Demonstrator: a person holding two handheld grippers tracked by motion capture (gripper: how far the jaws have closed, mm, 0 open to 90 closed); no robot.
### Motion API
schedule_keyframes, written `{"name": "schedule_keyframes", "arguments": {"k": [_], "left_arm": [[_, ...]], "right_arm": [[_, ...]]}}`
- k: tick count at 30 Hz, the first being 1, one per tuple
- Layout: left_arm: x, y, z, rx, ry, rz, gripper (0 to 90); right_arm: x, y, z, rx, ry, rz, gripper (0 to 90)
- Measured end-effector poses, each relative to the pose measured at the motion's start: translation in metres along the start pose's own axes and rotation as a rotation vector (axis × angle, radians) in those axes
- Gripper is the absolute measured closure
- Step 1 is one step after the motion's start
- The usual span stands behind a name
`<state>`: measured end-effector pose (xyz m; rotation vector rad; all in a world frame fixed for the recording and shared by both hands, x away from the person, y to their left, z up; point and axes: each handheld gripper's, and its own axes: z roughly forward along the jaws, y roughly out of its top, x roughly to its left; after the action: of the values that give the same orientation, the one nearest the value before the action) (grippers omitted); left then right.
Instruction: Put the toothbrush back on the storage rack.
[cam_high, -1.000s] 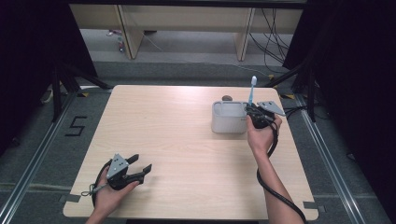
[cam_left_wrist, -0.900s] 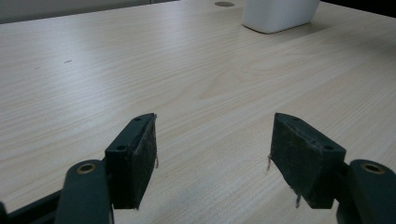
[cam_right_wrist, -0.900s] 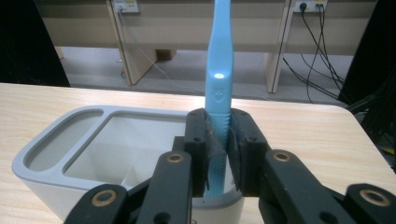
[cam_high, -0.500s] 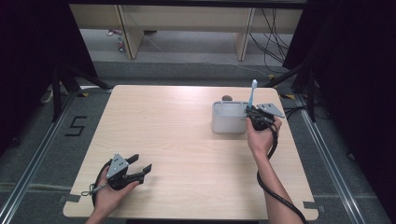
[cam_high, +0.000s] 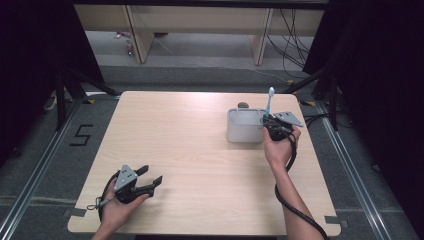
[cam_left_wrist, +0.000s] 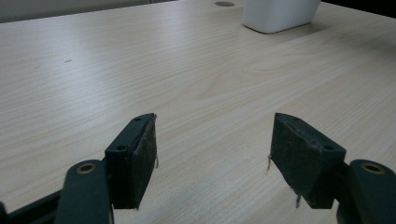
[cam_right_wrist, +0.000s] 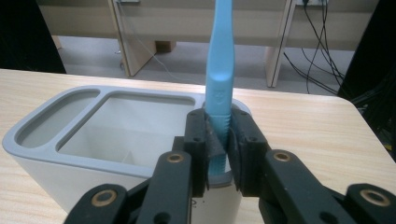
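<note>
**Ana:** Toothbrush (cam_right_wrist: 220, 70) placement looks like the step in hand. The right gripper (cam_right_wrist: 219, 140) has its fingers (cam_right_wrist: 198, 140) clamped on the blue handle, low down, with the brush standing upright at the near right corner of the white holder (cam_right_wrist: 56, 135).

**Ben:** Is the brush inside the holder or outside it?

**Ana:** Hard to say. In the right gripper view the handle's lower end sits at the grey rim, and the fingers cover the spot where it would pass into a slot or hang beside the wall. From the high view the toothbrush (cam_high: 270, 102) rises by the holder (cam_high: 242, 132), close to its right end, but it is too small there to settle the matter.

**Ben:** So what does the next move call for?

**Ana:** My judgement: if the brush is going in, keep it plumb, line its tip over an opening and lower it before letting go. If it is coming out, a straight lift that clears the rim. Any tilt could catch the edge and nudge the holder along the tabletop (cam_high: 190, 150).

**Ben:** And the other hand?

**Ana:** The left gripper (cam_high: 145, 181) rests near the front left corner, well apart from the holder. Its fingers (cam_left_wrist: 135, 158) stand wide apart with nothing between them, just bare wood.

**Ben:** Anything else unclear?

**Ana:** A small dark round thing (cam_high: 243, 105) lies behind the holder; what it is cannot be told. The holder's floor is partly hidden too.
</note>
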<state>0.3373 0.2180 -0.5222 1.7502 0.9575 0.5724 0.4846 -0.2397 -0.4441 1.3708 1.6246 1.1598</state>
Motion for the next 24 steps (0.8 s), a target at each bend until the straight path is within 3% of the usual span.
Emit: {"name": "schedule_keyframes", "arguments": {"k": [3,7,13,16,18,19,20,23,24], "left_arm": [[-0.0002,0.0000,0.0000,0.000,0.000,0.000,30.9],[-0.0003,0.0000,0.0000,0.001,0.001,0.000,30.9],[0.0000,0.0000,0.0000,0.000,0.001,0.000,30.9],[-0.0001,0.0000,0.0000,0.000,0.001,0.000,30.9],[-0.0002,0.0000,-0.0001,0.000,0.001,0.001,30.9],[-0.0001,0.0000,-0.0001,0.000,0.001,0.001,30.9],[-0.0001,0.0000,-0.0001,0.000,0.001,0.001,30.9],[-0.0003,0.0000,0.0001,0.002,0.001,0.001,30.9],[-0.0004,0.0001,0.0002,0.002,0.001,0.001,30.9]], "right_arm": [[-0.0015,-0.0013,0.0008,-0.007,-0.002,-0.010,78.5],[0.0009,-0.0022,-0.0004,0.002,-0.010,0.016,78.4],[0.0000,-0.0017,-0.0008,0.004,-0.003,0.001,76.8],[0.0032,-0.0012,-0.0032,0.014,-0.006,0.021,72.1],[0.0014,-0.0007,-0.0028,0.009,-0.006,-0.014,68.6],[0.0041,-0.0005,-0.0046,0.020,-0.010,0.016,65.5],[0.0024,0.0001,-0.0044,0.017,-0.009,-0.010,63.4],[0.0037,0.0005,-0.0064,0.007,-0.021,0.002,57.6],[0.0015,0.0017,-0.0065,0.002,-0.016,-0.029,55.6]]}}
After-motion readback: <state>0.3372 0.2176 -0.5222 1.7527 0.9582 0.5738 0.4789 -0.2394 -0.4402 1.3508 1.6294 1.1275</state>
